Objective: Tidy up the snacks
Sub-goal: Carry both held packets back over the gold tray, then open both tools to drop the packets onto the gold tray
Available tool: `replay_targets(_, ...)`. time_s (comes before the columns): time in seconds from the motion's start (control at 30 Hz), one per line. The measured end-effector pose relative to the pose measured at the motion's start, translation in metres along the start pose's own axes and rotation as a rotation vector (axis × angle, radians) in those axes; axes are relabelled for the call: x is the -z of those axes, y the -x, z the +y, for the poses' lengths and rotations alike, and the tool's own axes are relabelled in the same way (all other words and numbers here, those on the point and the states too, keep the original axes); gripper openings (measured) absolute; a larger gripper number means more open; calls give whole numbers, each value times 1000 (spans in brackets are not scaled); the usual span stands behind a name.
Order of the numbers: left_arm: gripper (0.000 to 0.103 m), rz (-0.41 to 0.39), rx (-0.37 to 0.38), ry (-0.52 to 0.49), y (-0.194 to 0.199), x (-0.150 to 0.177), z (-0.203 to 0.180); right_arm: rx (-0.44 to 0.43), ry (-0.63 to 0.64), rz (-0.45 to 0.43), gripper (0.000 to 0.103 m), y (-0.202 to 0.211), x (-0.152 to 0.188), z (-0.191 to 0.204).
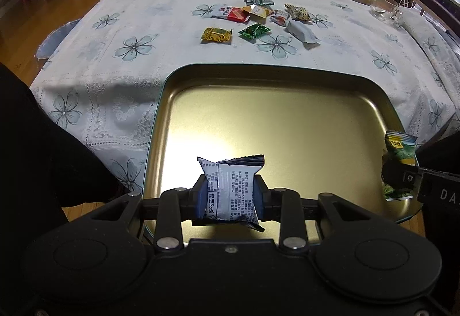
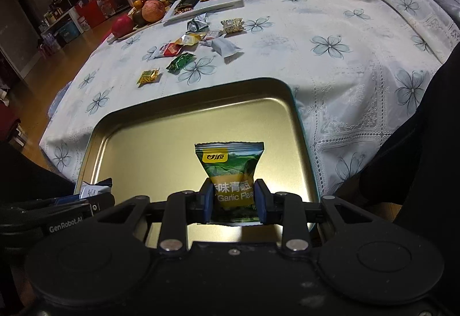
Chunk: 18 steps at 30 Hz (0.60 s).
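Left wrist view: the left hand-held gripper (image 1: 230,196) is clamped on a silver-and-navy snack packet (image 1: 230,186) above the gold tin tray (image 1: 287,77), which sits on the flowered tabletop (image 1: 115,71). Right wrist view: the right hand-held gripper (image 2: 233,202) is clamped on a green garlic-flavour pea packet (image 2: 230,169) over the same tray. Loose snack packets (image 1: 256,20) lie scattered on the tabletop beyond the tray's far rim.

Glossy gold metal tray (image 1: 359,92) on a white lace-patterned cloth (image 1: 120,103), among shiny foil snack packets (image 1: 216,35)
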<state>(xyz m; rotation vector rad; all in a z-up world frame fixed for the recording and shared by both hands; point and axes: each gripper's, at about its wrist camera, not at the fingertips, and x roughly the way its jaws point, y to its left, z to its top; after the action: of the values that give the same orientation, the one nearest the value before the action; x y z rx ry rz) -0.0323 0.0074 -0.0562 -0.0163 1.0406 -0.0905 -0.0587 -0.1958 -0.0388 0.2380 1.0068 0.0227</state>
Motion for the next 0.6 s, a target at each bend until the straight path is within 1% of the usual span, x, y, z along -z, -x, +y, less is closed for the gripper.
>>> replay_targets(0.17,40,5,-19,36,-4,0,7,16,45,-21,32,1,4,9)
replay_targets(0.3,41,2,-22,58,-3,2,11,14,44,-23,32,1,3,8)
replay_targets(0.37,42,-4,-28,56,-1,3,10,19,40,-25,32,0,2,8)
replay_targets(0.5,45,-13,-24,40,0,3,9,25,52,-30,40,1,4,10)
replay_targets(0.6,45,-11,-33,24,0,3,6,27,61,-30,40,0,4,11)
